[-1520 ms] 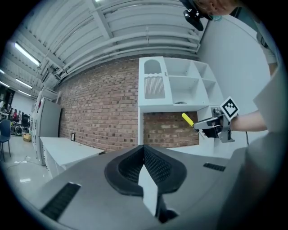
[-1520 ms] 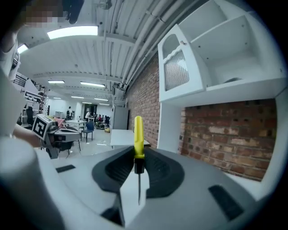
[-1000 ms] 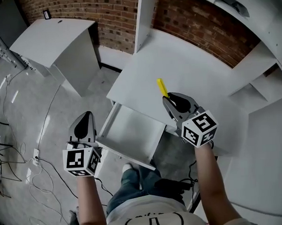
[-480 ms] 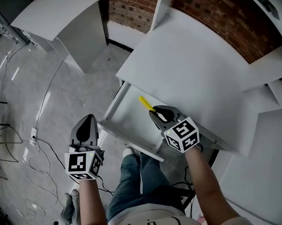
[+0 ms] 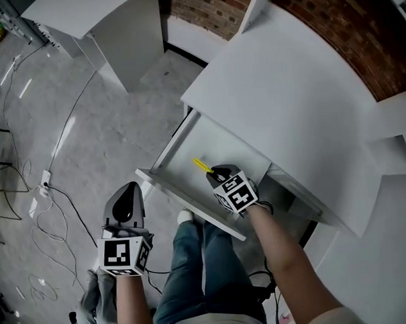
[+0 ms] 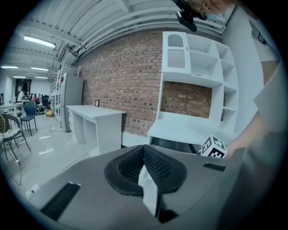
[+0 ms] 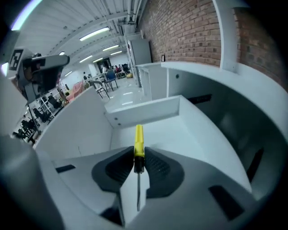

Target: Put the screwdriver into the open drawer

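Observation:
My right gripper (image 5: 217,173) is shut on the screwdriver (image 5: 203,166), whose yellow handle sticks out ahead of the jaws. In the right gripper view the screwdriver (image 7: 138,143) is pinched between the pads of the right gripper (image 7: 137,164), its metal shaft running back toward the camera. That gripper hangs inside the open white drawer (image 5: 189,152), pointing down at the drawer floor (image 7: 180,134). My left gripper (image 5: 127,203) is off to the left of the drawer, over the floor; its jaws (image 6: 144,167) are shut with nothing between them.
The drawer's front panel (image 5: 189,202) runs across just below the right gripper. A white desk top (image 5: 287,100) overhangs the drawer's back. A second white desk (image 5: 96,15) stands at the upper left. Cables (image 5: 37,199) lie on the grey floor at the left.
My right gripper has come down from above the desk top into the open drawer, still holding the screwdriver. My left gripper has sunk lower and slid toward the bottom of the head view.

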The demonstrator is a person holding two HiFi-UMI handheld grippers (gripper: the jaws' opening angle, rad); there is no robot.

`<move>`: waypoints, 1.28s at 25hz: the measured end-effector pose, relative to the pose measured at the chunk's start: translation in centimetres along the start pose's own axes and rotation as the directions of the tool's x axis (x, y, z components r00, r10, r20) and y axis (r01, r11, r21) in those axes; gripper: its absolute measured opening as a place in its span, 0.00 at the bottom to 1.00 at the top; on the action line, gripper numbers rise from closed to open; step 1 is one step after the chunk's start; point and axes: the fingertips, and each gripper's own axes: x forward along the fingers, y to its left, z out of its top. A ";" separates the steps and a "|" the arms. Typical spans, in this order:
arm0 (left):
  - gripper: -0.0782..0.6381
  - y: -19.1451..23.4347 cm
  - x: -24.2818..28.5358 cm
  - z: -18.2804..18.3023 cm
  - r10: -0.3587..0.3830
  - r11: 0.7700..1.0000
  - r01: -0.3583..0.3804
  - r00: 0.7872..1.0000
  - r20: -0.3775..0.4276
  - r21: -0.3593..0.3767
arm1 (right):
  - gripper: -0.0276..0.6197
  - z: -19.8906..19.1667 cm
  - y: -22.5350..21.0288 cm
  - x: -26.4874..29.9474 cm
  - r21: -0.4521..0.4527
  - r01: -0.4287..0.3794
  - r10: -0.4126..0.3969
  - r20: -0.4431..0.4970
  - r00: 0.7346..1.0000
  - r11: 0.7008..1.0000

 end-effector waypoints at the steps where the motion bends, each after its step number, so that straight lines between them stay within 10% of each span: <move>1: 0.13 0.3 -0.1 -0.4 0.005 1.000 -0.005 1.000 -0.002 -0.005 | 0.17 -0.8 0.1 1.2 0.000 0.003 -0.003 -0.032 0.999 1.000; 17: 0.13 3.2 -1.1 -1.8 0.038 0.999 -0.038 0.999 -0.021 0.000 | 0.17 -4.6 -0.4 7.6 -0.070 0.121 -0.136 -0.270 0.953 0.990; 21: 0.13 3.0 -1.3 -1.4 0.037 0.999 -0.037 0.999 -0.012 -0.005 | 0.32 -5.3 -0.4 6.9 0.006 0.090 -0.085 -0.294 0.952 0.996; 32: 0.13 0.6 -3.0 5.3 -0.002 1.000 0.001 0.992 0.125 0.012 | 0.32 2.0 1.8 -3.0 0.047 0.033 -0.027 -0.117 0.993 0.998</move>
